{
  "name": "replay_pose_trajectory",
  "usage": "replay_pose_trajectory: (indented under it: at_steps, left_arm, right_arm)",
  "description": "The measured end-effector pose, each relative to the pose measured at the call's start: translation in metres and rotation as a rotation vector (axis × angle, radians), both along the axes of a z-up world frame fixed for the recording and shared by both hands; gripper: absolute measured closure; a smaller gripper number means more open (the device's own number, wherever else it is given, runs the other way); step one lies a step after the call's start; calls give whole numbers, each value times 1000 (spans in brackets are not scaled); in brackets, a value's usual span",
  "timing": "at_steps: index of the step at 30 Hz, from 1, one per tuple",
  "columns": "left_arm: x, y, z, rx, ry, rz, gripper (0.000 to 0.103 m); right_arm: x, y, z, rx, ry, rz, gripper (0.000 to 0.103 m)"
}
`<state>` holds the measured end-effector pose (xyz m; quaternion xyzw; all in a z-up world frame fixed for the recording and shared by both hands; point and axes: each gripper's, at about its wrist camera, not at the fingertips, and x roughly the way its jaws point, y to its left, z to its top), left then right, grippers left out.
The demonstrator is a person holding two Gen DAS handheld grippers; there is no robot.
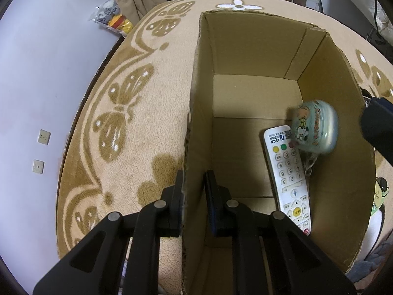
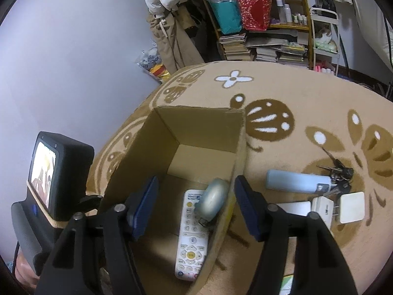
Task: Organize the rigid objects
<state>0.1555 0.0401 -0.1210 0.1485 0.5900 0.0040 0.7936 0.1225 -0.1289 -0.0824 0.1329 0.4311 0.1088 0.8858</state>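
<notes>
Beige carpet [image 2: 307, 103] with brown butterfly and flower pattern covers the floor; a lilac wall stands to the left and a cluttered shelf [image 2: 267, 24] with book stacks at the back. An open cardboard box [image 1: 245, 49] stands upright on the carpet. Left claw [image 1: 194, 196] straddles the box's left wall, one finger outside and one inside, pinching the cardboard edge. Right claw [image 2: 196, 206] is spread wide above the box, holding nothing. Inside the box a white remote control [image 1: 287, 177] lies flat on the bottom along the right wall. A small round tin [image 1: 313, 126] with cartoon print appears blurred just above the remote's top end; contact with the remote cannot be told. Outside the box, on the carpet to its right, lie a pale blue bottle [image 2: 294, 180] on its side, a bunch of keys [image 2: 337, 172] and white chargers [image 2: 351, 207], close together.
</notes>
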Motion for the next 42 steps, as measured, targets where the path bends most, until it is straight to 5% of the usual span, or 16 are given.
replay_pose_trajectory:
  at_steps: [22,42]
  left_arm:
    - [0,1,0,-6,-3,5,87]
    - [0,1,2,-6,-3,6,86]
  right_arm:
    - [-49,-70,-15,-163,74,-146,16]
    - [-92,-130,-71,-132,248,-300,16]
